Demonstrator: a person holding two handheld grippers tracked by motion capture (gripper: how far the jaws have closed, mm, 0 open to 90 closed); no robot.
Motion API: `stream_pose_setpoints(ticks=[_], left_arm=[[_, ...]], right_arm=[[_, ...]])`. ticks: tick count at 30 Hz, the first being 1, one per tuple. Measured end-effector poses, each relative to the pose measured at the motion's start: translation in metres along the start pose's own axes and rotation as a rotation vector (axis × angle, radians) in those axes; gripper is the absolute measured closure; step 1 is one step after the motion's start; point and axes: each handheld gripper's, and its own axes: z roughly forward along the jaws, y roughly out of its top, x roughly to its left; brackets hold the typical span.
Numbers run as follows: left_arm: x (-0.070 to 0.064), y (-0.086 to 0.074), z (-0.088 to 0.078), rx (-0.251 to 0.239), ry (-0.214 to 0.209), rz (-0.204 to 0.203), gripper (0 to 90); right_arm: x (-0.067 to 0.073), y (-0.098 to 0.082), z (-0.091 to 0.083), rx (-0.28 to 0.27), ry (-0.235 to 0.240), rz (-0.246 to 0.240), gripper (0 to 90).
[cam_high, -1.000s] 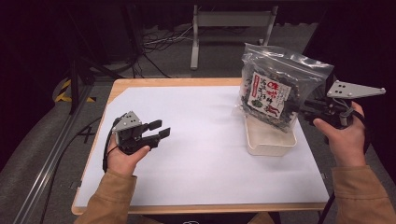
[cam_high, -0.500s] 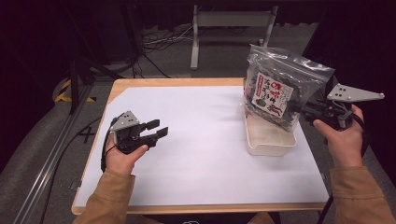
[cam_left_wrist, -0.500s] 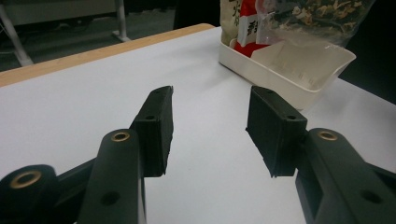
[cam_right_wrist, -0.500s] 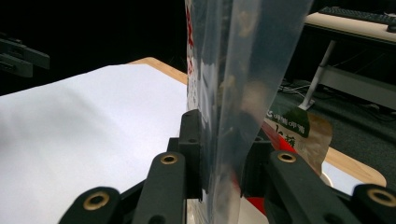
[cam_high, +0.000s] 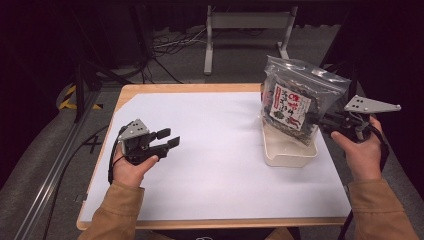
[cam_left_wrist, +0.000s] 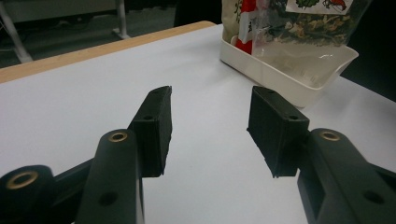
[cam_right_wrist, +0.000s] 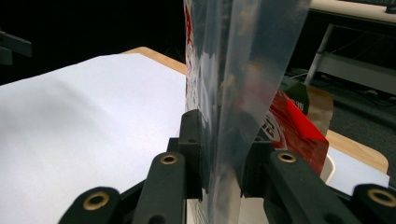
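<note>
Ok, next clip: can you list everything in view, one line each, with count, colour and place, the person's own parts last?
Clear plastic zip bag of dark dried food with a white and red label: one, held upright over the tray at the table's right.
Shallow rectangular plastic tray: one, off-white, on the table's right half, under the bag.
Wooden-edged table with a white sheet on top: one, centre.
Grey metal frame: one, on the floor behind the table.
Cables: several, on the floor at the back left.
Left gripper: one, black, over the table's left part, jaws apart and holding nothing.
Right gripper: one, black, at the right, jaws clamped on the bag's edge.
Tan sleeves: two, bottom corners.
</note>
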Motion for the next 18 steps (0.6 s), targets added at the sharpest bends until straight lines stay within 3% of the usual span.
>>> stream_pose_setpoints(ticks=[18], left_arm=[[0.0, -0.001, 0.001, 0.01, 0.002, 0.009, 49.6]], right_arm=[[-0.002, -0.012, 0.007, 0.075, -0.04, -0.002, 74.9]])
